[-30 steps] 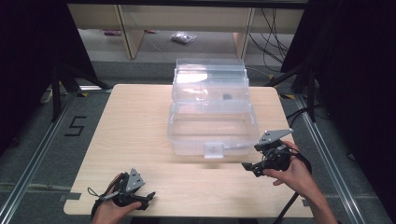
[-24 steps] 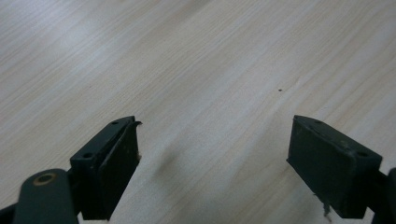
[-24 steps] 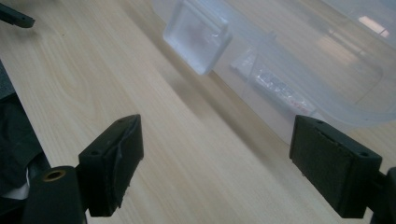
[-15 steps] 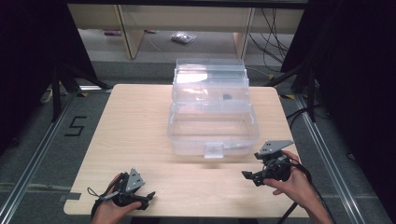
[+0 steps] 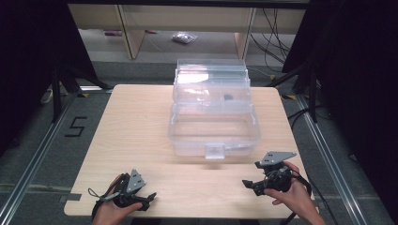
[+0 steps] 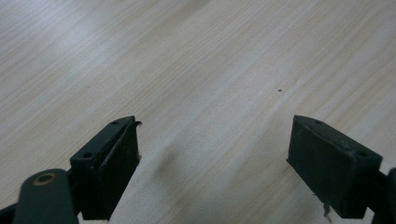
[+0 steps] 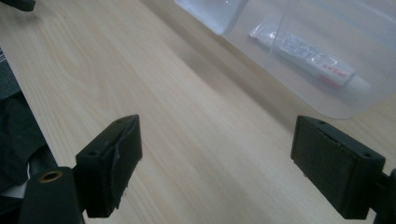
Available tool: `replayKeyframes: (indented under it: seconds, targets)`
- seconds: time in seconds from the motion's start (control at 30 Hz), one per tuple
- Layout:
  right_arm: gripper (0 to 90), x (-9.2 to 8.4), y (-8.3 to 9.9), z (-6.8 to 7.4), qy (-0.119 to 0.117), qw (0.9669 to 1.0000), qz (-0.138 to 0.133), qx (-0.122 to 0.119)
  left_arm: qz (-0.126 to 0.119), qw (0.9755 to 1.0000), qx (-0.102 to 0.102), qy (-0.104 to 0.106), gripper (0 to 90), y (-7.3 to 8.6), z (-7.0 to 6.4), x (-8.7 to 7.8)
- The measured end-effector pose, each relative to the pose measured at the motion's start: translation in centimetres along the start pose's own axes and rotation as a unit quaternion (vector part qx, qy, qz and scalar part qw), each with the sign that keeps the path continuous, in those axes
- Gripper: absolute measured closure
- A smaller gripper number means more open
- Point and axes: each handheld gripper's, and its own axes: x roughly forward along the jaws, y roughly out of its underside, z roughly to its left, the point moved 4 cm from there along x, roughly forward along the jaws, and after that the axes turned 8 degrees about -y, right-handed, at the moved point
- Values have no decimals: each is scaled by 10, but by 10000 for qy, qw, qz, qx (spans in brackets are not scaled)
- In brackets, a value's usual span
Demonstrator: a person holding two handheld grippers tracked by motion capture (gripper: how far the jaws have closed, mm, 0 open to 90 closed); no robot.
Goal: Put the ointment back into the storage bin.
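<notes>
Nearest us, our left gripper (image 5: 149, 197) sits low at the near left edge of the worktop (image 5: 136, 136), its fingers (image 6: 112, 163) spread wide with only bare wood grain between and ahead of them. Our right gripper (image 5: 248, 183) hovers at the near right, fingers (image 7: 114, 161) likewise spread and holding nothing.

Just ahead of the right fingers, up and to their right in the right gripper view, we see the near wall of a clear plastic box (image 7: 327, 70), apart from both fingers. Inside it lies a small white tube (image 7: 310, 58) with printed lettering, flat on the box floor.

From the high view the box (image 5: 213, 129) stands mid-worktop, well ahead of both pairs of fingers, closer to the right ones, a latch tab (image 5: 214, 151) on its near face. Its lid (image 5: 210, 77) stands open at the far side.

Beyond the worktop, a small bag (image 5: 184, 38) lies on the floor.
</notes>
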Motion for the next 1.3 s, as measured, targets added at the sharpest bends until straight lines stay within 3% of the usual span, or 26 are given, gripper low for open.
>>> replayKeyframes:
  seconds: [0.03,0.13,0.17,0.23,0.5,0.57,0.73,0.93,0.97,1.0,1.03,1.17,1.23,1.27,1.3]
  targets:
    - [165,2,1,-2,10,9999,-64,-152,-5,10000,51,-18,159,0,0,0]
    - [165,6,7,0,-10,10000,-77,-60,-7,10000,36,-11,160,0,0,0]
    - [164,7,8,-2,-20,9998,-133,-134,-8,10000,36,-10,160,0,0,0]
    - [162,6,11,0,-50,10000,-44,-64,-40,10000,16,9,160,0,0,-1]
    - [162,9,25,-2,26,9997,-235,-2,-43,10000,9,4,159,0,0,-1]
    - [161,9,30,0,-9,9998,-129,147,-45,10000,14,9,160,0,0,-1]
    - [162,13,39,0,53,9998,-101,179,-55,10000,2,7,159,-1,0,-2]
    - [162,13,48,0,107,9998,-99,101,2,10000,33,4,160,0,0,-3]
    - [162,15,49,0,142,9996,-222,115,11,10000,33,-2,159,0,0,-3]
    - [162,13,50,0,135,9998,-89,99,1,10000,40,-6,160,0,0,-2]
    - [162,15,51,0,164,9996,-188,137,-39,10000,17,11,159,0,-1,-2]
    - [162,14,55,2,152,9996,-93,200,-44,10000,0,12,159,0,-1,-2]
    - [162,14,55,2,118,9998,-81,102,-52,10000,-1,13,159,0,-1,-2]
    - [162,15,56,4,139,9994,-159,263,-43,10000,24,5,159,0,0,-2]
    - [162,13,57,4,115,9995,-52,286,-51,10000,6,15,159,-1,-1,-2]
